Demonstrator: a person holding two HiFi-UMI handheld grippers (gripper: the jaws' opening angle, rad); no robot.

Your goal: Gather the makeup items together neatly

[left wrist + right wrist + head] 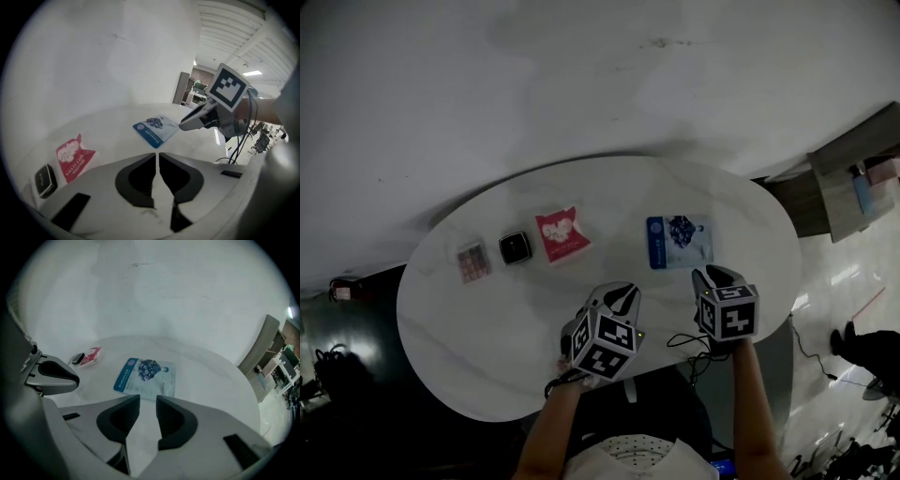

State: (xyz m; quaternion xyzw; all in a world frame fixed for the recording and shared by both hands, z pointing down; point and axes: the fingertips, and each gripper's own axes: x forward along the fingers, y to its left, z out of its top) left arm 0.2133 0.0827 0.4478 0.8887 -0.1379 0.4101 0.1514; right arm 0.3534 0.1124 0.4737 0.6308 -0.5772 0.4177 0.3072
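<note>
**Head view.** 1 oval white table [487, 347] carries 4 makeup items in a row across mid-frame. From the left these are 1 pink palette [473, 261], 1 black compact [515, 247] just beside it, 1 red sachet [562, 234], and 1 blue face-mask packet [680, 241] well apart at right. 2 grippers sit at lower centre. The left gripper [623, 292] has its jaws clenched on nothing. The right gripper [713, 275] has its jaws parted and empty, near the packet's lower edge.
</note>
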